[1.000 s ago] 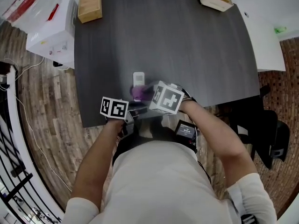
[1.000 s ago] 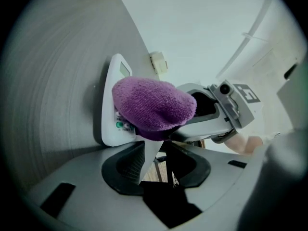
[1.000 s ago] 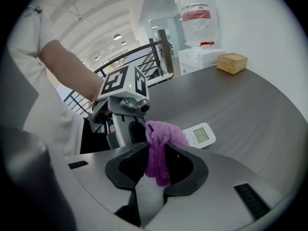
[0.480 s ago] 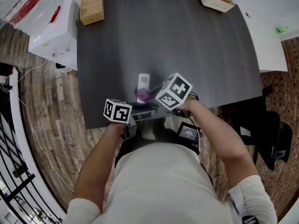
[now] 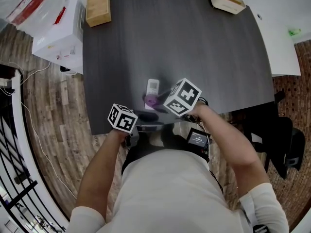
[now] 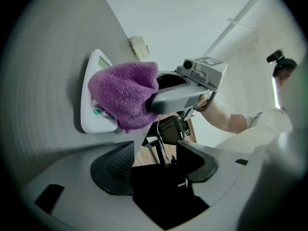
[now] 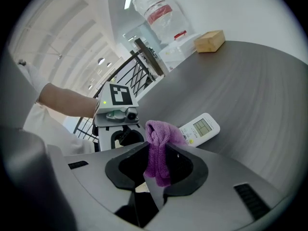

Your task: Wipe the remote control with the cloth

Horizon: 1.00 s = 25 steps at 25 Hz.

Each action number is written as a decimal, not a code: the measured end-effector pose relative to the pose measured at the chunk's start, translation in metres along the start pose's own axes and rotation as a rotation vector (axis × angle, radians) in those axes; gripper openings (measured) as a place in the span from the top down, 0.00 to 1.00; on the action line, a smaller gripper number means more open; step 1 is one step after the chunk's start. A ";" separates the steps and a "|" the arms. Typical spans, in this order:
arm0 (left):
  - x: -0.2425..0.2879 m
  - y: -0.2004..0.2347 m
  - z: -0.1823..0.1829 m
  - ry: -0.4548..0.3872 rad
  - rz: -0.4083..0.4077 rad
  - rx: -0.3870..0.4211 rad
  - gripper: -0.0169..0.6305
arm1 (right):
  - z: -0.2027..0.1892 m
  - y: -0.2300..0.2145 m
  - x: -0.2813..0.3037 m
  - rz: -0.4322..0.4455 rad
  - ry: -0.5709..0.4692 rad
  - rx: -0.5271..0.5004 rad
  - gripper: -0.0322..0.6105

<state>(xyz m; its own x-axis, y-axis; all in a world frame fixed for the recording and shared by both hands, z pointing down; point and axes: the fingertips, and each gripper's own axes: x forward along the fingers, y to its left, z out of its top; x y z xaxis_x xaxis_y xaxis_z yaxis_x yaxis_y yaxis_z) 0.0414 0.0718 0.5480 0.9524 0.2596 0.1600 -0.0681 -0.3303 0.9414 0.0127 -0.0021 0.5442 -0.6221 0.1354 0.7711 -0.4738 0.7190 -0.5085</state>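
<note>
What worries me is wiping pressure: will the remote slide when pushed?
Probably: the remote lies flat on a smooth table, and the left gripper, whose jaws have just been opening with nothing between them, is off it. Being flat and stiff-looking, it seems unlikely to tip or roll.

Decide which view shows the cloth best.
The left gripper view: the cloth shows large, bunched over the remote control. The right gripper view shows a strip pinched in the right gripper; the head view, a small patch.

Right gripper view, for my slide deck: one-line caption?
Right gripper clamps purple terry cloth over white remote control on dark grey table.
</note>
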 end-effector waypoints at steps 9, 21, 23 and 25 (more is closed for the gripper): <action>0.010 0.000 0.005 0.031 0.031 0.065 0.58 | -0.005 0.022 0.005 0.065 0.122 -0.132 0.78; -0.025 -0.019 0.004 -0.013 0.058 0.135 0.58 | 0.009 -0.007 -0.046 -0.055 -0.167 0.011 0.78; -0.043 -0.007 0.019 -0.105 0.128 0.125 0.58 | 0.011 -0.036 -0.062 -0.184 -0.243 0.090 0.78; -0.054 0.006 0.027 -0.156 0.177 0.099 0.58 | 0.012 -0.063 -0.072 -0.290 -0.287 0.173 0.78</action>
<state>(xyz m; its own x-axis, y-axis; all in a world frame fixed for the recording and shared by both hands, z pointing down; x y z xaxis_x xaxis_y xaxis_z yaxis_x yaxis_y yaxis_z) -0.0018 0.0313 0.5366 0.9630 0.0487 0.2650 -0.2162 -0.4471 0.8680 0.0800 -0.0650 0.5164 -0.5845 -0.2677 0.7660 -0.7363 0.5715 -0.3622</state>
